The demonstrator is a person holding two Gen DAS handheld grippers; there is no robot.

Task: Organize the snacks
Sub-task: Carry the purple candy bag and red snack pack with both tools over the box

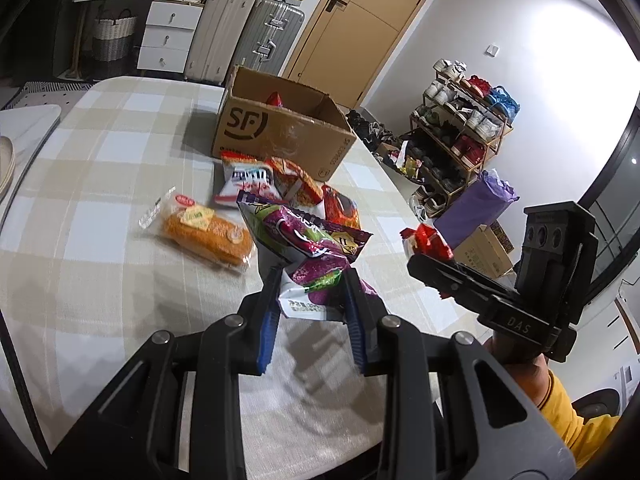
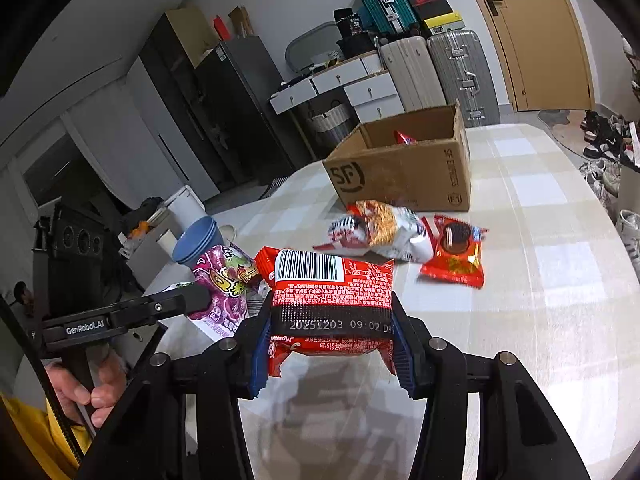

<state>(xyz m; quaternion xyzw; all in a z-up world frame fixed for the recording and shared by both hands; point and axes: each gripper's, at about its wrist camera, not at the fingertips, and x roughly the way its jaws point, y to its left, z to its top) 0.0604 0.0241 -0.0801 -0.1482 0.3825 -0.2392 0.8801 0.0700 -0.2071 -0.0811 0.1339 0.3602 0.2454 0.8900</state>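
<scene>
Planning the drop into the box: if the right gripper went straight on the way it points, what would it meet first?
Likely the loose snack packets on the checked tablecloth, ahead of the right gripper and its red barcoded packet. The brown cardboard box lies beyond; depth is uncertain.

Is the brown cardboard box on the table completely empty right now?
No, a red snack packet lies inside the open brown cardboard box, visible over its front wall in the right wrist view.

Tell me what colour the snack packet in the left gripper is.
Mostly purple with green and white, the snack packet in the left gripper shows best in the left wrist view.
</scene>
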